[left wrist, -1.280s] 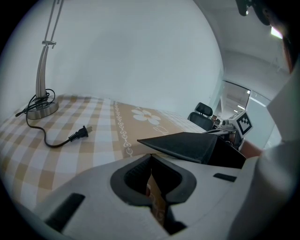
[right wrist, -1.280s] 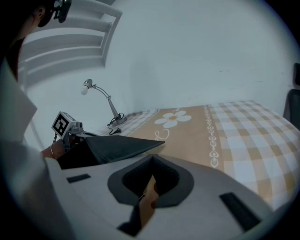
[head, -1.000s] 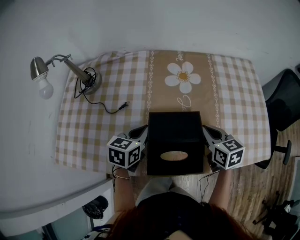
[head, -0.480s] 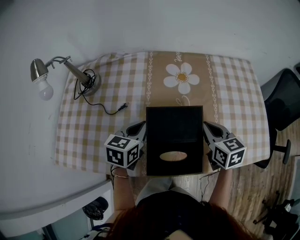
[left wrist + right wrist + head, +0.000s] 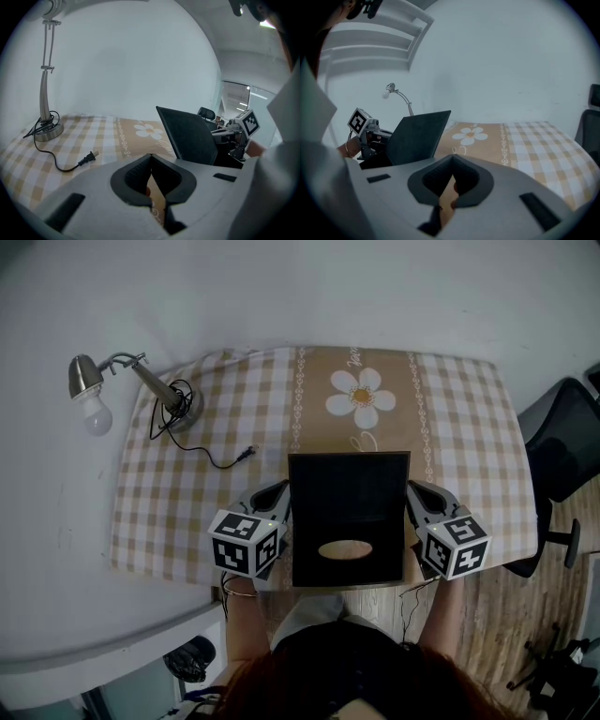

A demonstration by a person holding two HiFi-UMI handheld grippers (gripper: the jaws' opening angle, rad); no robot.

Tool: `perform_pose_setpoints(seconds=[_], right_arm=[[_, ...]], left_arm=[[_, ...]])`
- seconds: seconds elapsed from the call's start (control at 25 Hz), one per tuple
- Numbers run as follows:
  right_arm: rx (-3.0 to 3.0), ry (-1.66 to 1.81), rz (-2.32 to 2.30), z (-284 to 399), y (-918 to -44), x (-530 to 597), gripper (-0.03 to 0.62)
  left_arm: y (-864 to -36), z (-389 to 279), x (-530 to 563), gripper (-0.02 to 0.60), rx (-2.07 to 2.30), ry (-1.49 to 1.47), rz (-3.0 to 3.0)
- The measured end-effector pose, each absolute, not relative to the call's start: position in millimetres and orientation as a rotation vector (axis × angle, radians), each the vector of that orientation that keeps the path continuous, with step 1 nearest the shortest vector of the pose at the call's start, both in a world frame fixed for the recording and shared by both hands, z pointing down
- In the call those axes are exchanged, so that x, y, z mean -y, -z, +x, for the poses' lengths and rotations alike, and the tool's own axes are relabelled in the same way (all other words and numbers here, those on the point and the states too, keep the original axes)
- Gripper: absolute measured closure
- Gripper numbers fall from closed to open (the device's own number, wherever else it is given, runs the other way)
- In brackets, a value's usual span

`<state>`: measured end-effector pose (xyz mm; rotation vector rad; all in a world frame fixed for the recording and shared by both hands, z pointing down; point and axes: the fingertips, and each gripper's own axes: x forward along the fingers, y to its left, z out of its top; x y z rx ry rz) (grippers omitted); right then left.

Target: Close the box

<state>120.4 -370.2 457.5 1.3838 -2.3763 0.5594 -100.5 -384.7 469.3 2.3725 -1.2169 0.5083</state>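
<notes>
At near edge of checked-cloth tabletop (image 5: 178, 512): black rectangular box (image 5: 349, 563), flanked by left gripper (image 5: 150, 158) and right gripper (image 5: 451, 161), both jaws pressed together, no hold on it evident. Black flat lid (image 5: 187, 133), lately low-slanted, now stands steeply raised; closing judged about half done.

Two grippers pointing forward, well apart
The left gripper (image 5: 275, 493) and right gripper (image 5: 421, 490) are sitting side by side, each pressing its jaws together.

One box (image 5: 349, 517), one lamp (image 5: 152, 382), one power plug (image 5: 248, 453), one office chair (image 5: 561, 454).
</notes>
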Motion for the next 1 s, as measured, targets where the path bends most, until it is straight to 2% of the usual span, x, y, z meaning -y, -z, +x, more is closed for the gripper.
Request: perform_pose_setpoints(seconds=[1.0], right_arm=[[2.295, -0.513, 1.598, 127, -440, 346, 0.577]], left_arm=[[-448, -108, 360, 0.554, 1.415, -0.467, 2.346]])
